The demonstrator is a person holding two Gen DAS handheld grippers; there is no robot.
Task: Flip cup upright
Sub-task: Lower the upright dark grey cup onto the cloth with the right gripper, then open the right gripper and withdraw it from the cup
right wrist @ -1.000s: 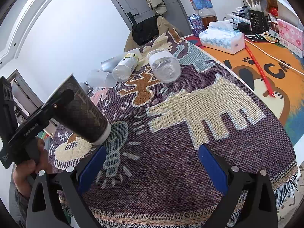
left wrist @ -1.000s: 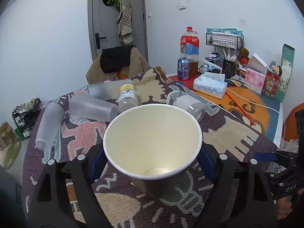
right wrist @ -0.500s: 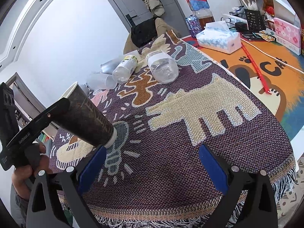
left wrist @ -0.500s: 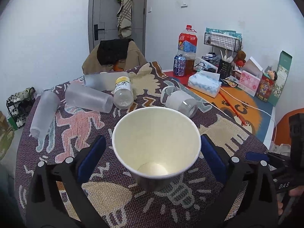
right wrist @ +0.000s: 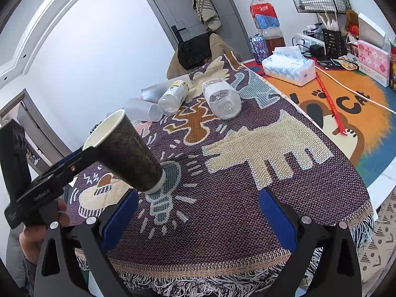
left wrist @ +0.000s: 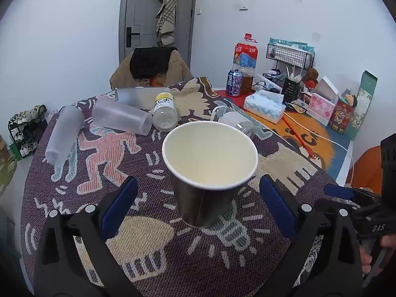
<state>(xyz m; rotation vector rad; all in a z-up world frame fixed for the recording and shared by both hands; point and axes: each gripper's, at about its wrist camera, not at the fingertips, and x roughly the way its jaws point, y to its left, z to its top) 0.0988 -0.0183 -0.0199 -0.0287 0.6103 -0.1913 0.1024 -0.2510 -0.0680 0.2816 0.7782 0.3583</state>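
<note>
A dark paper cup (left wrist: 208, 173) with a white inside stands upright, mouth up, on the patterned tablecloth (left wrist: 104, 153). My left gripper (left wrist: 198, 203) is open, its blue pads apart on either side of the cup and clear of it. In the right wrist view the cup (right wrist: 128, 153) stands with its base on the cloth, beside the left gripper's black finger (right wrist: 74, 165). My right gripper (right wrist: 198, 217) is open and empty over the near part of the cloth.
Several clear plastic cups (left wrist: 121, 118) and two plastic bottles (left wrist: 164, 113) lie on their sides at the far part of the table. A tissue pack (left wrist: 264, 105), drinks (left wrist: 243, 64) and boxes stand far right. The cloth's fringed edge (right wrist: 198, 279) is near.
The left gripper has opened and drawn back from the cup, which now stands free on the cloth. The right gripper has barely moved.
</note>
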